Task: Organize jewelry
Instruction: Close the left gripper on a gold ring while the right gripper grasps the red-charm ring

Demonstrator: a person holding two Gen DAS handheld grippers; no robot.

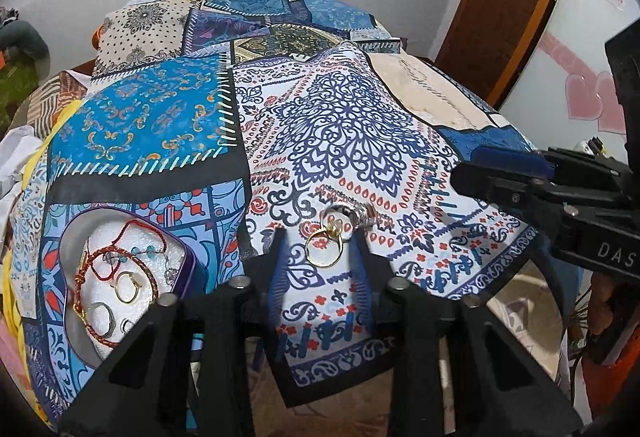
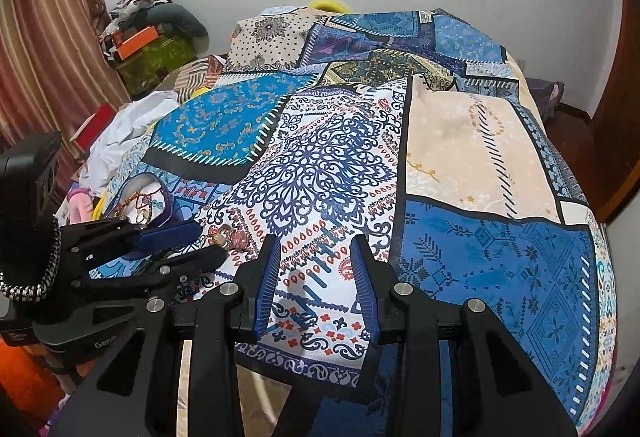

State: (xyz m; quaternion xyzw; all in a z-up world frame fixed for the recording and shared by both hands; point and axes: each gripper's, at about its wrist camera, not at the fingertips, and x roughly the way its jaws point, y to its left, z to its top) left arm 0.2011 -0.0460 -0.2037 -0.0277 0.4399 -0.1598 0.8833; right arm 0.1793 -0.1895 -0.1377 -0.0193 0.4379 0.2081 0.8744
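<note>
At nine o'clock the open tin holds bracelets and a ring. At centre the left gripper brackets the gold rings, pads not visibly pressing (lined up for pickup). At three o'clock the right gripper hangs unclenched, empty.

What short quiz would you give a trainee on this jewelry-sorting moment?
1. True or false: the gold ring between the left gripper fingers already lies inside the tin.
2. What is between the right gripper fingers? A) a bracelet B) only the patterned cloth C) a ring
3. Fill in: the red cord bracelet lies in the ___.

Key: 1 false, it lies on the cloth beside the tin; 2 B; 3 tin.
</note>
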